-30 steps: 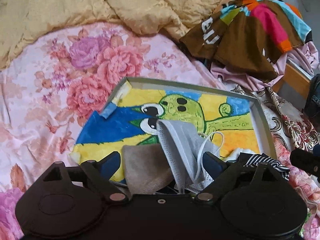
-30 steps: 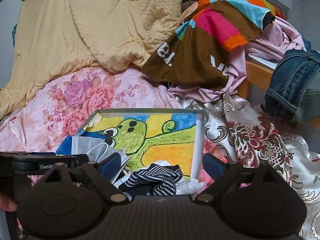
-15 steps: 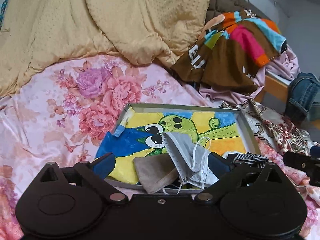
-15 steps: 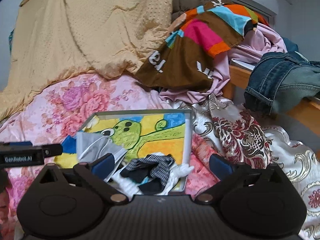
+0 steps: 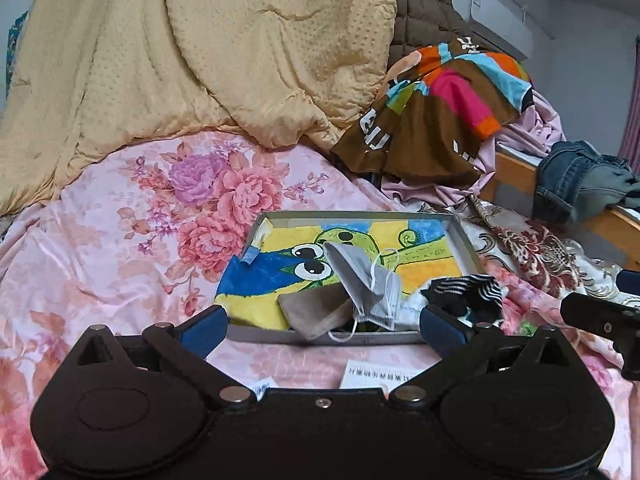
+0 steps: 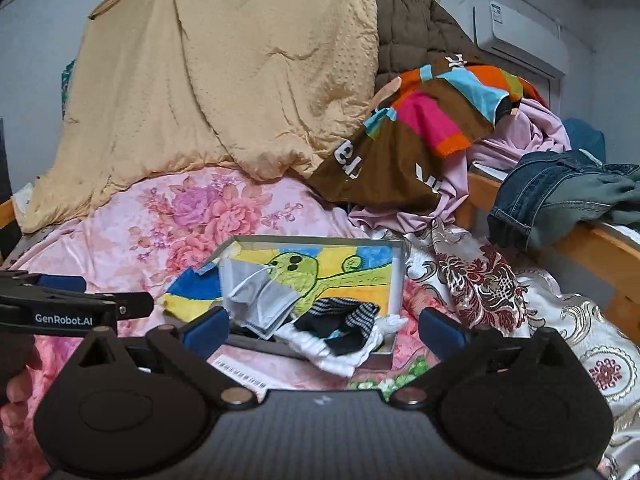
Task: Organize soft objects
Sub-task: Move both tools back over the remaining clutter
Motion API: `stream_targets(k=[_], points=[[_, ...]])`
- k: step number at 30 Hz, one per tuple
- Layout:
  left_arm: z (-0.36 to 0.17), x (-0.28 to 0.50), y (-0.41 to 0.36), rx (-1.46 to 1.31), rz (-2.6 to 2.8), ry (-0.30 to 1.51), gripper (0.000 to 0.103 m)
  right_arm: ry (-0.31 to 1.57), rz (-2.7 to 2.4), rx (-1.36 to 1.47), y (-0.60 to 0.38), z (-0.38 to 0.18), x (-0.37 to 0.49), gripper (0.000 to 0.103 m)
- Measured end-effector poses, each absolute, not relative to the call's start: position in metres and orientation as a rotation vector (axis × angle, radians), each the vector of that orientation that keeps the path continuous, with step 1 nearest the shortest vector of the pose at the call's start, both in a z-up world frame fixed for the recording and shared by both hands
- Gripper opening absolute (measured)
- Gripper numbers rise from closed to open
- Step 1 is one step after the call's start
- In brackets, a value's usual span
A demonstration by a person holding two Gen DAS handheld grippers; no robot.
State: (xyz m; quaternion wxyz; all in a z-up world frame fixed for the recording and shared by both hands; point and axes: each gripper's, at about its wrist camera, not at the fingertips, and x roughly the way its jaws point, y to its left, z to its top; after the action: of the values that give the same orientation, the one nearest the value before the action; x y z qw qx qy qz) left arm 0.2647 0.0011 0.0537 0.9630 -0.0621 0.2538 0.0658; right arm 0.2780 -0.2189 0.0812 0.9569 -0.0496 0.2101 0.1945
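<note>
A shallow grey tray (image 5: 464, 240) with a green cartoon drawing lies on the pink floral bed sheet. In it rest a grey face mask (image 5: 360, 276), a tan cloth (image 5: 316, 312) and a black-and-white striped sock (image 5: 468, 292). My left gripper (image 5: 324, 326) hovers short of the tray's near rim, its jaws opening with nothing between them. The right wrist view shows the same tray (image 6: 396, 280), the mask (image 6: 260, 300), the striped sock (image 6: 340, 320) and a white sock (image 6: 340, 356) hanging over the near rim. My right gripper (image 6: 325, 327) is open and empty, apart from them.
A yellow quilt (image 5: 200, 60) is heaped at the back. A brown multicoloured garment (image 5: 432, 120) and pink clothes lie at the right, and jeans (image 6: 552, 188) hang over a wooden rail. A printed paper slip (image 5: 380, 374) lies on the sheet by the tray.
Both grippers have drawn back from the tray and risen a little, so the tray now looks smaller and farther. Their jaws have spread wider. The mask, cloth and socks stayed in the tray.
</note>
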Motion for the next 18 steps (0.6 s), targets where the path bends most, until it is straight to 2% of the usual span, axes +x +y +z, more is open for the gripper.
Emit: stream_targets(k=[18], points=[[0.055, 0.189, 0.002, -0.094, 0.086, 0.465, 0.102, 0.455, 0.282, 0.032, -0.231, 0.066, 0.223, 0.103]])
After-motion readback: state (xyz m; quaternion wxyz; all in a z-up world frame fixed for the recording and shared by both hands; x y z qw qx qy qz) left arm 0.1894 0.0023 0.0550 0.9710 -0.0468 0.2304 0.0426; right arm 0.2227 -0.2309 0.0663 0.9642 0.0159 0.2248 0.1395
